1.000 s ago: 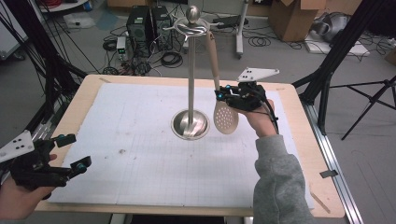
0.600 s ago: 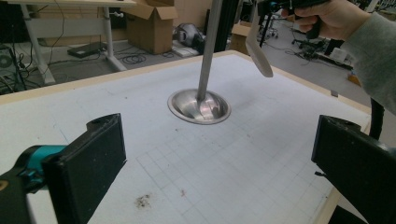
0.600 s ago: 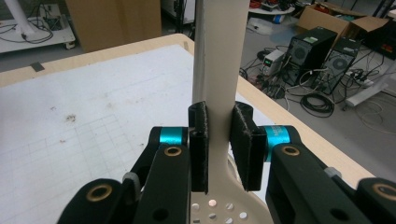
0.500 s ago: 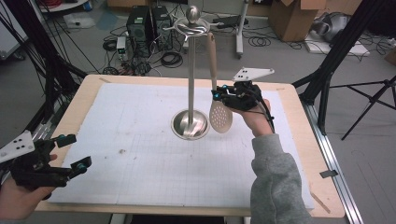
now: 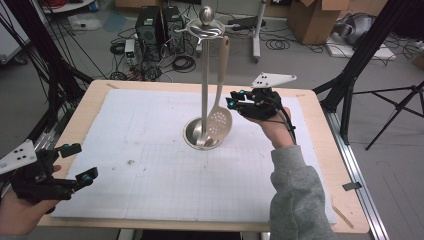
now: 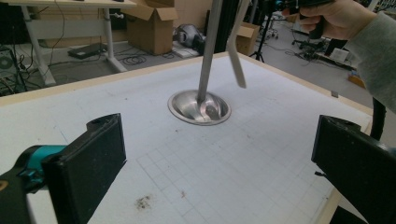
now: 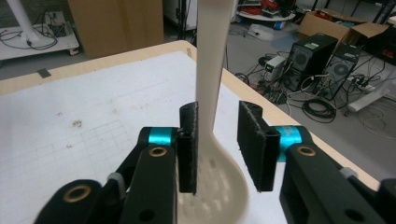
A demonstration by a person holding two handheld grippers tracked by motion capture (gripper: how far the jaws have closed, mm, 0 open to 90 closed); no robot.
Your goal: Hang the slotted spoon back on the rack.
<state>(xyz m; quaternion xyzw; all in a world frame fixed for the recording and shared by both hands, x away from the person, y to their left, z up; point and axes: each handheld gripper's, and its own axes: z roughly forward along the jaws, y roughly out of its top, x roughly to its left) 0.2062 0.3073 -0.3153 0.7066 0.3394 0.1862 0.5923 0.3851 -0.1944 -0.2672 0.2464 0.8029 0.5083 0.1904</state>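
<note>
We see the right gripper up beside the slotted spoon, which hangs from the top ring of the metal stand w/ its perforated bowl low, just above the stand's round base. In the right gripper view the spoon's pale neck runs up between the two black fingers — it looks to touch the one on the view's left, w/ a clear gap to the other. So the fingers are partly open, not clamped on anything; the spoon's bowl sits below and behind the fingertips, blurred.

The left gripper is well apart from the stand, near the table's front left edge over the white gridded mat. Its fingers stand wide open & hold nothing — in the left gripper view we see bare mat between them, the stand's base far ahead of the fingertips, the spoon handle hanging just beside the pole. The hand w/ the right gripper shows at that view's top right.
</note>
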